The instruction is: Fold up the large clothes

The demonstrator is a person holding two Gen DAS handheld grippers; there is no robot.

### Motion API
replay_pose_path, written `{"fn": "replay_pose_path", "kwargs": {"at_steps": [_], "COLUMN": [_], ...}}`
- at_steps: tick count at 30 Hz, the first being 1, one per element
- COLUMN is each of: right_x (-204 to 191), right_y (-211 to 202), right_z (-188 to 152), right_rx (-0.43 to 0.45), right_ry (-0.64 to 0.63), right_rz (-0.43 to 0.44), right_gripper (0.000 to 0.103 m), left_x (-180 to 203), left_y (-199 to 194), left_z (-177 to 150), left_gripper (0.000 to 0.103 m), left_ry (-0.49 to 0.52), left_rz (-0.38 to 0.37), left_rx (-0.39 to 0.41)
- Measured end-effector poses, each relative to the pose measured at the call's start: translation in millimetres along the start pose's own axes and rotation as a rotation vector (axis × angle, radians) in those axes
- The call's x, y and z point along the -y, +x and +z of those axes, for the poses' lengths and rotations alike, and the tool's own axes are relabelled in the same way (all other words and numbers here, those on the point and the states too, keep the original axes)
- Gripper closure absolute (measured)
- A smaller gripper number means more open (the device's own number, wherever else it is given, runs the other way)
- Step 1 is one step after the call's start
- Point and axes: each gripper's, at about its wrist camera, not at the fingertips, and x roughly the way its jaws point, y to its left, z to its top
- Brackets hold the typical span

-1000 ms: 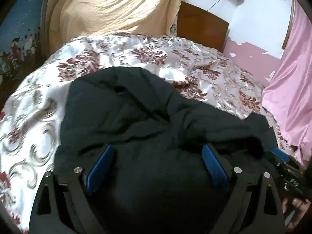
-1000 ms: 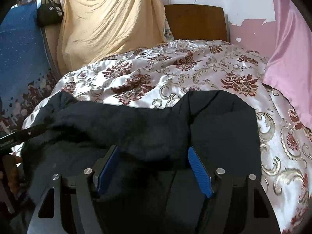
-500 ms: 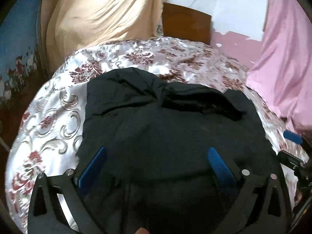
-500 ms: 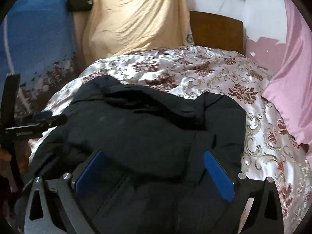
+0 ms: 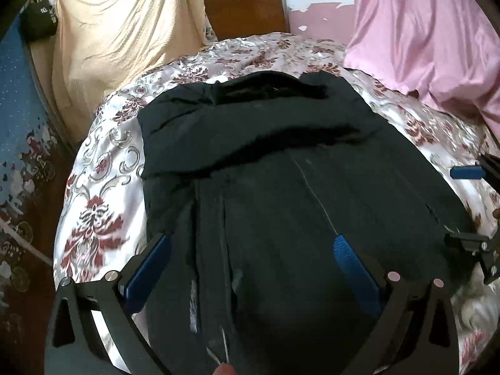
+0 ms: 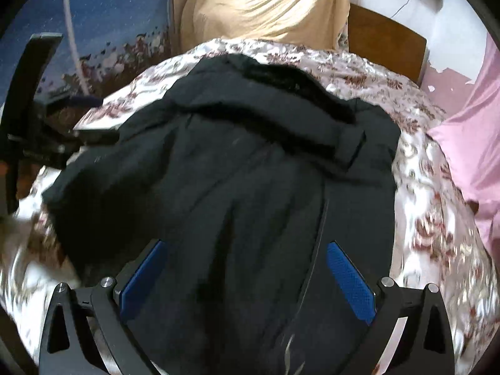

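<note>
A large black coat [image 5: 281, 162] lies spread on a floral satin bedspread [image 5: 103, 193], its fur-trimmed hood at the far end. It also fills the right wrist view [image 6: 237, 168]. My left gripper [image 5: 250, 247] hangs open above the coat's near part, blue pads wide apart, nothing between them. My right gripper [image 6: 247, 250] is likewise open over the coat's near part. The right gripper shows at the right edge of the left wrist view [image 5: 468, 206], and the left gripper shows at the left edge of the right wrist view [image 6: 28, 125].
A peach cloth [image 5: 125, 37] hangs behind the bed, beside a wooden headboard [image 5: 247, 12]. A pink curtain [image 5: 431, 37] hangs along the right side. A blue patterned wall hanging [image 5: 18, 125] and a black bag [image 5: 39, 22] are on the left.
Both grippers have risen and pulled back toward me. The bunched coat now lies spread longer and flatter on the bed, and neither gripper holds cloth.
</note>
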Motion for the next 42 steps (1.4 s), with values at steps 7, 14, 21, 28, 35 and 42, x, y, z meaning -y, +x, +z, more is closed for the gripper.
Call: {"fn": "replay_pose_path", "kwargs": {"at_steps": [7, 14, 21, 28, 35, 42], "right_x": [-17, -24, -26, -19, 2, 9], "right_y": [-25, -45, -56, -43, -27, -11], "right_z": [-46, -75, -98, -96, -100, -104], "right_rx": [-0.027, -0.035, -0.060, -0.090, -0.147, -0.225], "right_ry": [0.034, 0.077, 0.056, 0.076, 0.164, 0.189], "right_rz": [-0.018, -0.090, -0.138, -0.156, -0.126, -0.098], "right_gripper": [0.000, 0.000, 0.000, 0.000, 0.000, 0.000], "left_x": [21, 30, 29, 20, 13, 6], "left_y": [-22, -36, -53, -48, -29, -17], "left_z": [-22, -57, -97, -125, -136, -138], "left_gripper": [0.001, 0.001, 0.001, 0.001, 0.001, 0.001], "left_ry": [0.045, 0.105, 0.178, 0.237, 0.286, 0.350], "left_rz": [0.000, -0.007, -0.026, 0.048, 0.086, 0.099], "left_rx": [0.012, -0.018, -0.038, -0.084, -0.147, -0.179]}}
